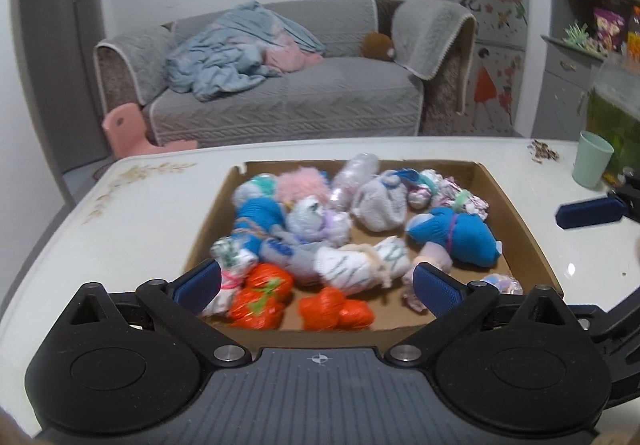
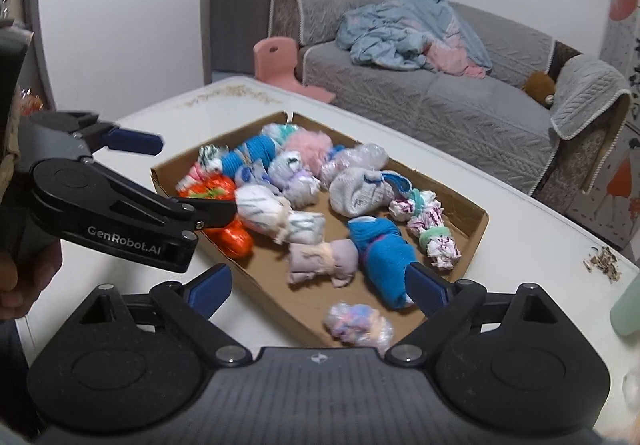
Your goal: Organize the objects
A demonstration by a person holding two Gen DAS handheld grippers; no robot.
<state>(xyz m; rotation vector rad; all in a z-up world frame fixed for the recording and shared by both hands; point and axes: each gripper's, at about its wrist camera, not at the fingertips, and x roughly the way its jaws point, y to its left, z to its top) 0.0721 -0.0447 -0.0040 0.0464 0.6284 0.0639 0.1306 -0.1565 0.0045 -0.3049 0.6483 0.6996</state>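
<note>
Your left gripper (image 1: 316, 285) hangs over the near edge of the cardboard box (image 1: 516, 205), fingers spread wide with nothing between them. Just past its tips lie the orange bundles (image 1: 262, 295), and beyond those the white bundle with grey marks (image 1: 360, 263), its long axis running roughly across the gap between the fingers. That hand looks nearer to both. Your right gripper (image 2: 320, 287) hovers over the box's other near corner, fingers also wide apart and empty. Ahead of it lie the small pastel bundle (image 2: 358, 325) and, beside its right finger, the blue bundle (image 2: 384, 257), long axis pointing toward you.
</note>
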